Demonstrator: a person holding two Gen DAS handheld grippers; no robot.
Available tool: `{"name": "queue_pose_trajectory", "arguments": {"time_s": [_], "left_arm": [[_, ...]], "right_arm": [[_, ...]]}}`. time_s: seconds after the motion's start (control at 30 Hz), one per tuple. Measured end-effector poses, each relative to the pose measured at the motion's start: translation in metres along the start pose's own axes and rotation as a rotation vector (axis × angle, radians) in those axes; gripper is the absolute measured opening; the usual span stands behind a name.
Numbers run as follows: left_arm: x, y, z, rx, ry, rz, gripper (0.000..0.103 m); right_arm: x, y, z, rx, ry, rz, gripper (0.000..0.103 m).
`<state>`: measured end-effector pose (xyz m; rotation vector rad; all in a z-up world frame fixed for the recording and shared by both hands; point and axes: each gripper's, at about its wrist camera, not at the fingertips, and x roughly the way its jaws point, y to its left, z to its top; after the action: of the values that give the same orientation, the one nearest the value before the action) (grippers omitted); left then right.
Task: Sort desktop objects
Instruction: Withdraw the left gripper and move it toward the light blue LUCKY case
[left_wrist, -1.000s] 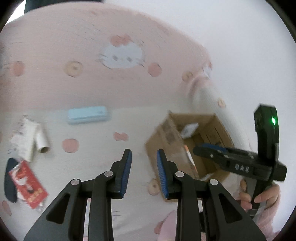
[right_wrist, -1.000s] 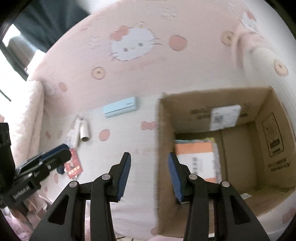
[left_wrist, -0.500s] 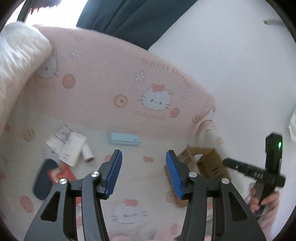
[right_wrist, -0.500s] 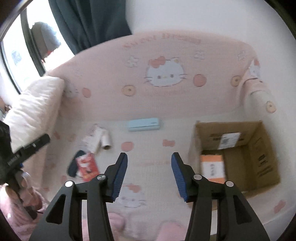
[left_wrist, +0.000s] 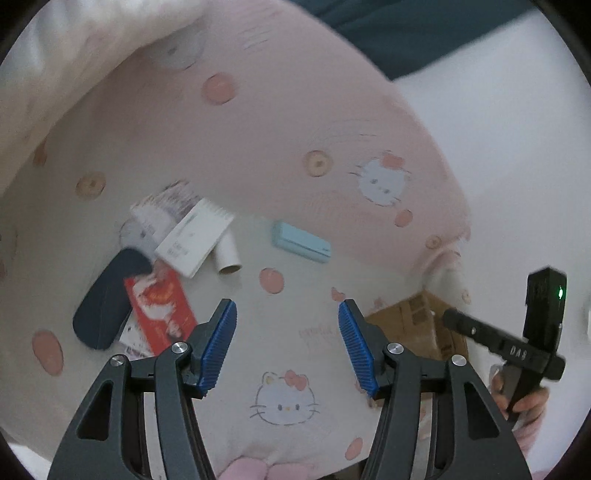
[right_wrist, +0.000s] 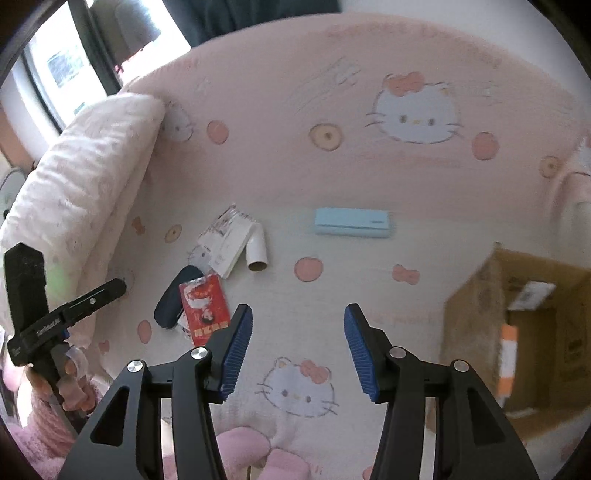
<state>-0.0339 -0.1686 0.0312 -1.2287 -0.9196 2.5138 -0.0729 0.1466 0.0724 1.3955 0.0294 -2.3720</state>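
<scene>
Both the left gripper and right gripper hang with fingers parting and nothing between them. At ten o'clock from each lies a cluster on the printed pink bed sheet: a red packet overlapping a dark oval case, a white notepad and cardboard tube. At twelve o'clock rests a pale blue box. The cardboard box, at three o'clock, is blurred; something orange, perhaps a parcel, lies inside.
</scene>
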Motion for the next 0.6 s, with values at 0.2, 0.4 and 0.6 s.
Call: {"name": "queue_pose_trajectory", "arguments": {"time_s": [0.2, 0.4, 0.6], "left_arm": [[0.018, 0.037, 0.001, -0.061, -0.002, 0.038, 0.062], [0.063, 0.032, 0.019, 0.038, 0.026, 0.087, 0.062], [0.135, 0.01, 0.044, 0.093, 0.095, 0.059, 0.062]], "right_arm": [[0.058, 0.001, 0.002, -0.026, 0.1, 0.055, 0.053], [0.109, -0.023, 0.019, 0.001, 0.16, 0.05, 0.053], [0.148, -0.063, 0.037, 0.05, 0.176, -0.015, 0.054]]}}
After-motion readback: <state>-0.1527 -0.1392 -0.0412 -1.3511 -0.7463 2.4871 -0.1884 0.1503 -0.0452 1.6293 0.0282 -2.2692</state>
